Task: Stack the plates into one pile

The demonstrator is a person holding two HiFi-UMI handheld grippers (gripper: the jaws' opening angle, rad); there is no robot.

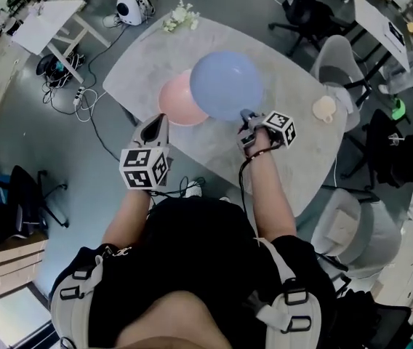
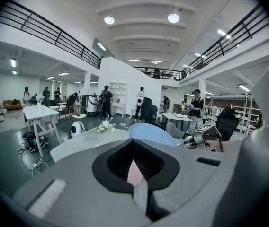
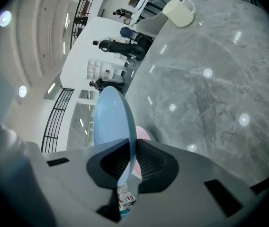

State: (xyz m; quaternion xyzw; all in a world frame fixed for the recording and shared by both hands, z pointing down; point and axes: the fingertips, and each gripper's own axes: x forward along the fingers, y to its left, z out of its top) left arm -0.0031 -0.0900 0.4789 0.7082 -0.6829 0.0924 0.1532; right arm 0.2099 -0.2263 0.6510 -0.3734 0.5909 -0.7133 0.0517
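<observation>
Head view: the right gripper (image 1: 247, 119) holds the blue plate (image 1: 226, 84) raised and overlapping the pink plate (image 1: 176, 102) on the table (image 1: 294, 144). The left gripper (image 1: 158, 124) sits at the pink plate's near rim. The step is judged to be the transfer, and it next needs centring and lowering.

Left gripper view: the jaws are nearly together with a pink sliver in the gap. Contact is unconfirmed, and the gripper body hides the rest of the pink plate.

Right gripper view: the jaws are clamped on the blue plate's rim, seen edge-on, and the pink plate is mostly hidden behind it.

The grey marbled table (image 1: 294, 86) bears a pink plate (image 1: 176, 106), a cream mug (image 1: 324, 108) and white flowers (image 1: 179, 17).
</observation>
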